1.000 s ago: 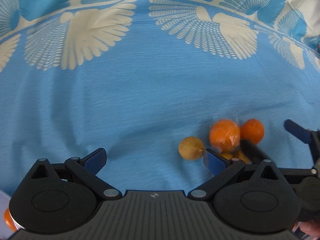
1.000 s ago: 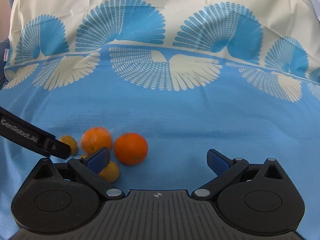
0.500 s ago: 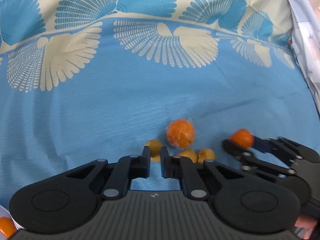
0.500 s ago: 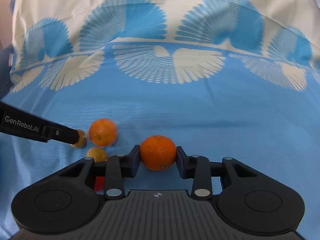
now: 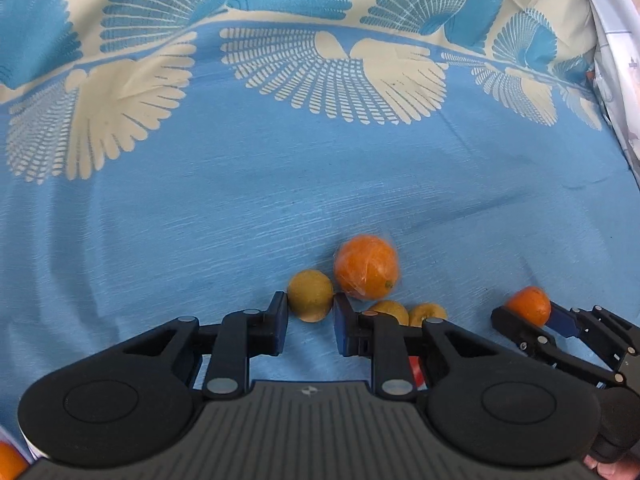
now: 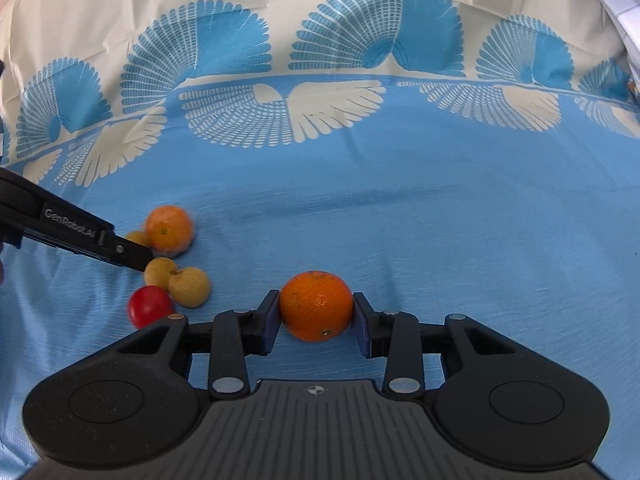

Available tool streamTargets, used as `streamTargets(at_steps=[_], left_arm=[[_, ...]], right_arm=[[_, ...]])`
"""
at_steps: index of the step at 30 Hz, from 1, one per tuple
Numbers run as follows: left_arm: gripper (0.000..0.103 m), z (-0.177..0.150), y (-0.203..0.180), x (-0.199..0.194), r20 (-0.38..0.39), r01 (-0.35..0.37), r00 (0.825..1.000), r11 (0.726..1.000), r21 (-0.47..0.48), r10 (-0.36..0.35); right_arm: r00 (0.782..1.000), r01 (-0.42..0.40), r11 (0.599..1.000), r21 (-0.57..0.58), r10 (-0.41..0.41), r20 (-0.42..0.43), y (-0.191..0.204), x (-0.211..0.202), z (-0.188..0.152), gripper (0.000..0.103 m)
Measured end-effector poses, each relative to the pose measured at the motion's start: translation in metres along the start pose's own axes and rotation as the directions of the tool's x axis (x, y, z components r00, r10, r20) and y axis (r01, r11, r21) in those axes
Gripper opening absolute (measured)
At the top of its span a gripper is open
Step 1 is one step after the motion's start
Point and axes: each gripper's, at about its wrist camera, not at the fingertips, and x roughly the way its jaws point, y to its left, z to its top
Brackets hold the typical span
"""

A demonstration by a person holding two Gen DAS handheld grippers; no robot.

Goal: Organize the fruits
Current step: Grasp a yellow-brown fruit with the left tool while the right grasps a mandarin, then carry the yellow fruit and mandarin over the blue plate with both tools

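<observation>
Since the earlier frames both grippers have gone from wide open to clamped on fruit. Right gripper (image 6: 316, 314) grips an orange (image 6: 316, 306) between its blue pads, low over the blue patterned cloth (image 6: 440, 208). Left gripper (image 5: 310, 312) is clenched on a yellow-brown fruit (image 5: 310, 295). Touching behind it: a film-wrapped orange (image 5: 367, 266). Beside it lie two more yellow fruits (image 6: 176, 278) and a red fruit (image 6: 149, 306).

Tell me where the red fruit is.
Right wrist view, lower left: the red fruit lies on the blue cloth, touching the yellow fruits.
</observation>
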Motion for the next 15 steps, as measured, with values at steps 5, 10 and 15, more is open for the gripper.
streamTargets(at_steps=[5,10,15], left_arm=[[0.026,-0.016,0.010,-0.049,0.058,-0.014,0.998,0.998,-0.058,0.017],[0.026,-0.048,0.017,-0.128,0.126,-0.047,0.990,0.993,-0.107,0.061],[0.026,-0.094,0.021,-0.206,0.167,-0.066,0.982,0.987,-0.147,0.090]], right_arm=[[0.999,0.009,1.000,-0.004,-0.009,0.043,0.002,-0.018,-0.002,0.039],[0.994,-0.023,1.000,-0.018,0.025,0.105,0.017,-0.067,-0.002,0.039],[0.982,-0.112,0.992,-0.063,0.120,0.145,0.051,-0.134,-0.011,0.039]])
